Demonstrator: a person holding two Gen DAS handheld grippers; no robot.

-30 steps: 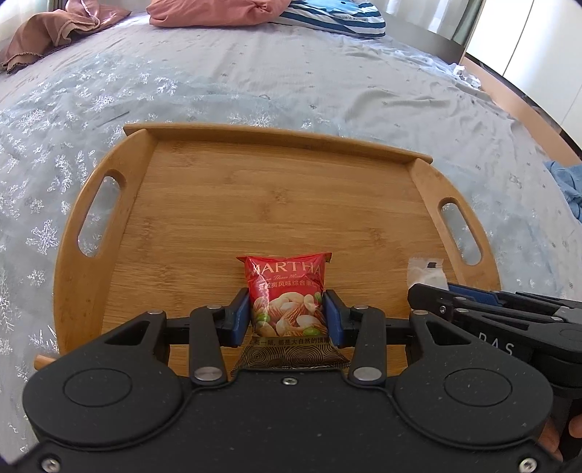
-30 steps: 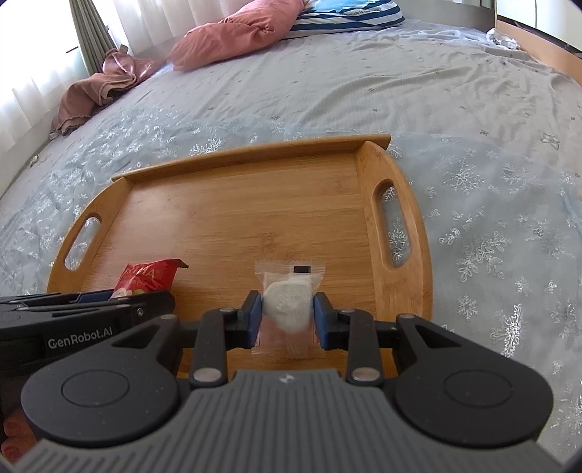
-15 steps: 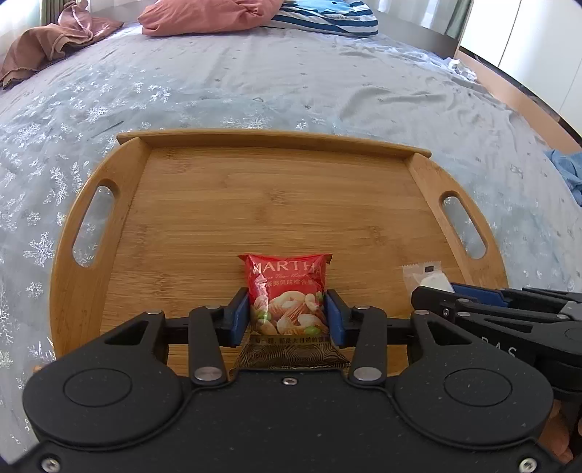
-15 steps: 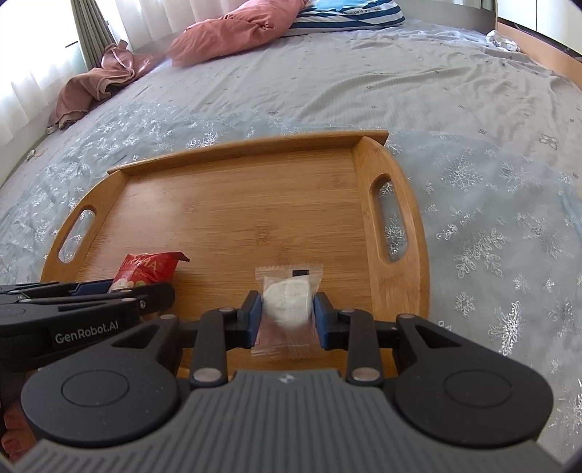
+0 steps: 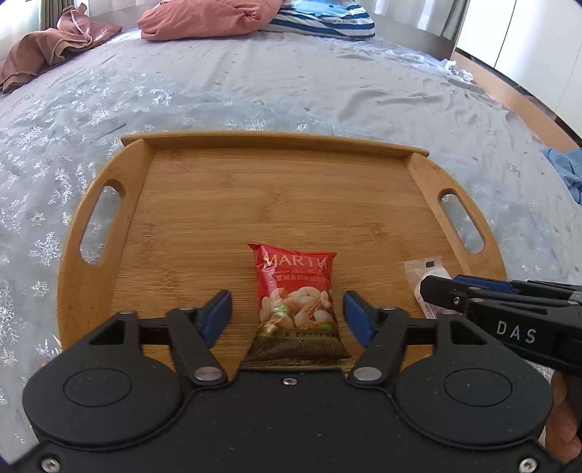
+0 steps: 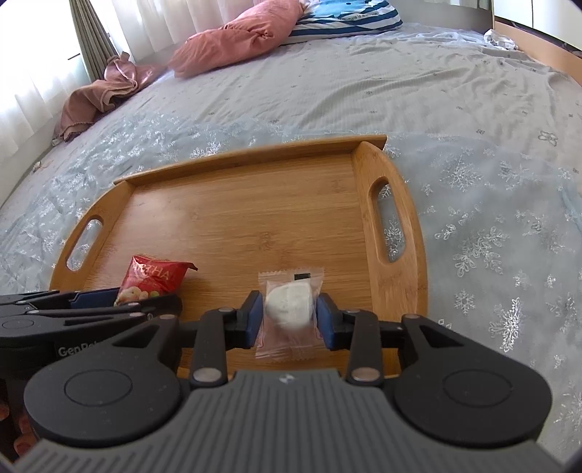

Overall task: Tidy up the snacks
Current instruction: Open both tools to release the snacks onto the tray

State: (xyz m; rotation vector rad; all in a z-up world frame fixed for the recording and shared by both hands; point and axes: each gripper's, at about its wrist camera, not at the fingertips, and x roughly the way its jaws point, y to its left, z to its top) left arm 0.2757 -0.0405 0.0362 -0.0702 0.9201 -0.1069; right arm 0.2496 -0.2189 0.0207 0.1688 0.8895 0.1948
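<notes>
Bamboo tray [image 5: 283, 203] | glossy red packet [image 5: 296, 291] released, left gripper [image 5: 287, 313] | right gripper [image 6: 289, 318] parted around clear-wrapped white cake [image 6: 289, 305]

a pale grey bedspread [image 5: 291, 91] printed with white snowflakes covers the bed. at its far edge lies a pink pillow [image 5: 207, 18], touching a blue-and-white striped pillow [image 5: 327, 22] beside it. a dusty-pink cloth [image 5: 47, 47] is crumpled at the far left corner (rumpled, partly off the edge). a blue cloth [image 5: 567, 171] sits at the right edge. pale curtains [image 6: 43, 54] hang behind the far left corner, and a wooden bed frame [image 6: 538, 51] runs along the right side.
</notes>
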